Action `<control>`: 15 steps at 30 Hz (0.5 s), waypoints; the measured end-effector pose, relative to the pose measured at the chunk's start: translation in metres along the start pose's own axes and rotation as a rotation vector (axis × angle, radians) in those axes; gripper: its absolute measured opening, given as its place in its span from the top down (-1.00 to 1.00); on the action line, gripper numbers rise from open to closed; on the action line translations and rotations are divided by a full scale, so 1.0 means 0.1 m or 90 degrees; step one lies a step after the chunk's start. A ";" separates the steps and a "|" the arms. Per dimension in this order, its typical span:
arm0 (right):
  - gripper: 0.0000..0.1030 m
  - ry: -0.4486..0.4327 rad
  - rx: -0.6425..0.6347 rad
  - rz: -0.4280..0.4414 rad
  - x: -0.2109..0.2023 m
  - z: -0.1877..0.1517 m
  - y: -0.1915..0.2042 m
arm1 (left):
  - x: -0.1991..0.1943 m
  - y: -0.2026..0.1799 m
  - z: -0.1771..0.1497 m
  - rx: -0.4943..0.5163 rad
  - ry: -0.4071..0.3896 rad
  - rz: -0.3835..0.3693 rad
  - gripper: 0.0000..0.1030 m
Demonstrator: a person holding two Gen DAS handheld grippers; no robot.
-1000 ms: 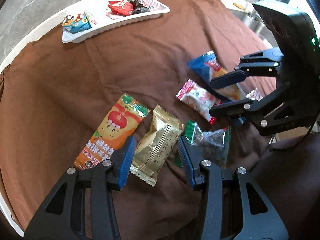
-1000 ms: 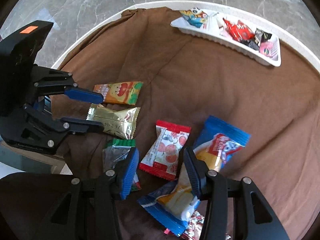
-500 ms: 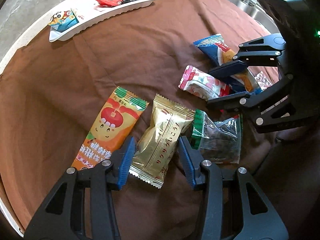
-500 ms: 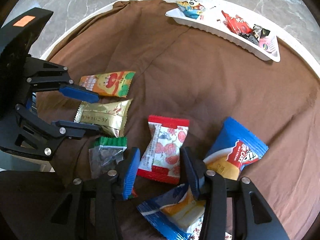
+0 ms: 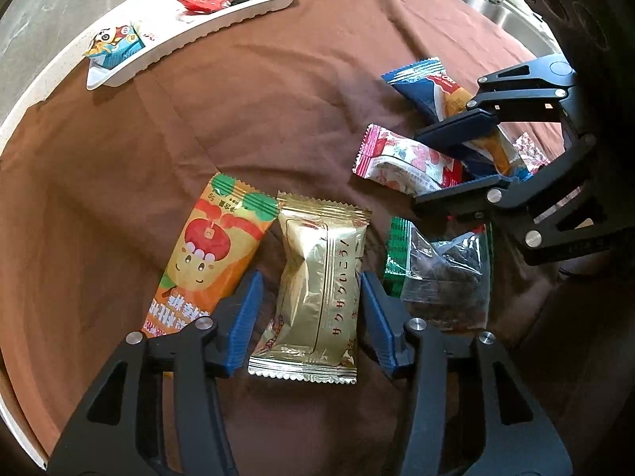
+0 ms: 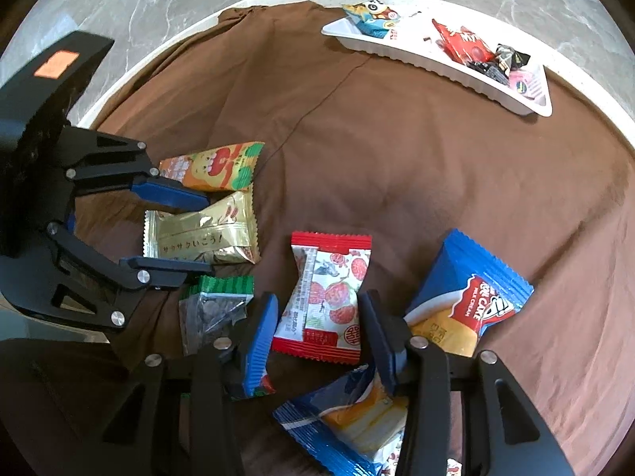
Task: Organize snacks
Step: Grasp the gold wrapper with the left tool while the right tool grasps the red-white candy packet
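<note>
My left gripper (image 5: 311,301) is open, its jaws on either side of a gold snack packet (image 5: 317,277) lying on the brown cloth; it also shows in the right wrist view (image 6: 198,230). An orange packet (image 5: 210,254) lies left of it, a clear green-topped packet (image 5: 440,269) right. My right gripper (image 6: 317,317) is open around a red-and-white strawberry packet (image 6: 329,293). Two blue cake packets (image 6: 468,301) (image 6: 349,424) lie beside and under it. A white tray (image 6: 416,59) at the far edge holds several small snacks.
The brown cloth (image 6: 397,150) covers a round white table (image 6: 166,39) over a marble floor. A metal sink (image 5: 512,12) is past the table's far right edge in the left wrist view. A small red-patterned wrapper (image 5: 530,152) lies behind my right gripper.
Both grippers have moved forward and lower over the cloth. The left now straddles the gold packet and the right straddles the strawberry packet. No packet has moved.
</note>
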State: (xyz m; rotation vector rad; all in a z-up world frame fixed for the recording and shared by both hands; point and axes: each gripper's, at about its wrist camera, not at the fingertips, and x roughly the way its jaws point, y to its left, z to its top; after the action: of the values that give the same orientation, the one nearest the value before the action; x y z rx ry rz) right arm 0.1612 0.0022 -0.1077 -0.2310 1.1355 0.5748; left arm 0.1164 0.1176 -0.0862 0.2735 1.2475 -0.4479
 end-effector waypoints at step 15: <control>0.17 -0.013 -0.025 -0.051 0.00 -0.01 0.09 | 0.01 0.09 -0.06 -0.033 -0.010 0.014 -0.26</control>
State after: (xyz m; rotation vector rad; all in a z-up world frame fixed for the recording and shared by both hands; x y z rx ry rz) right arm 0.1559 0.0089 -0.1072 -0.3029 1.0915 0.5284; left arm 0.1155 0.1278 -0.0898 0.2381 1.2379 -0.3978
